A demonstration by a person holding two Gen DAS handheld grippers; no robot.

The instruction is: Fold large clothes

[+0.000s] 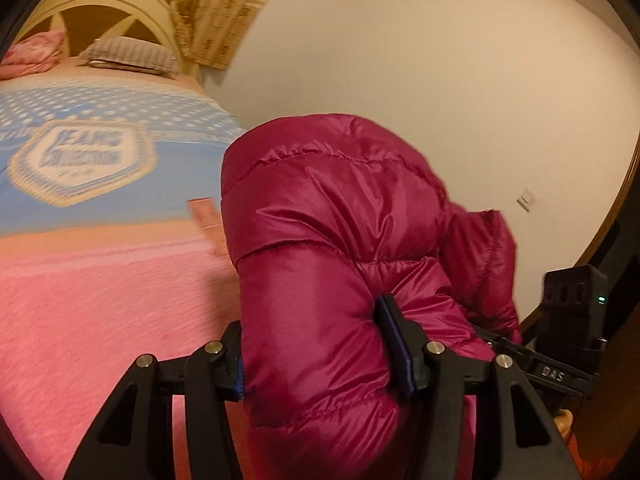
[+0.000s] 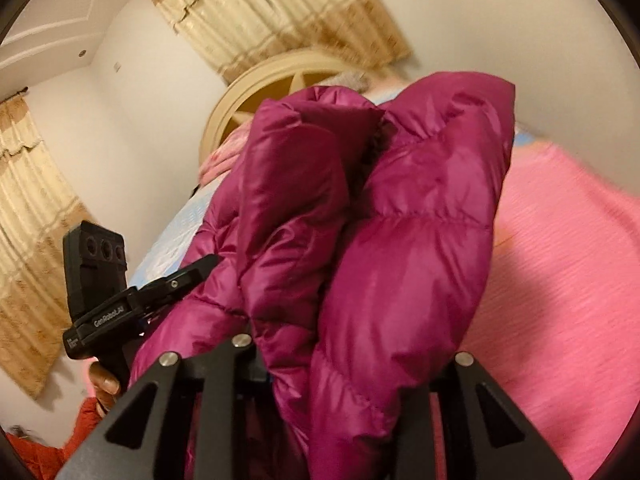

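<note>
A magenta quilted puffer jacket [image 1: 320,240] is bunched up and held in the air above the bed. My left gripper [image 1: 316,356] is shut on a thick fold of it, with the blue pads pressed into the padding. My right gripper [image 2: 352,368] is shut on another bundle of the jacket [image 2: 400,220], which bulges up between its fingers and hides the fingertips. The right gripper's body shows at the right edge of the left wrist view [image 1: 568,320]. The left gripper shows at the left of the right wrist view [image 2: 120,308].
The bed has a pink blanket [image 1: 100,300] and a blue dotted cover with a badge print [image 1: 80,160]. Pillows [image 1: 132,54] lie by the cream headboard [image 2: 280,76]. Curtains [image 2: 280,8] hang behind. An orange garment [image 2: 36,452] lies low on the left.
</note>
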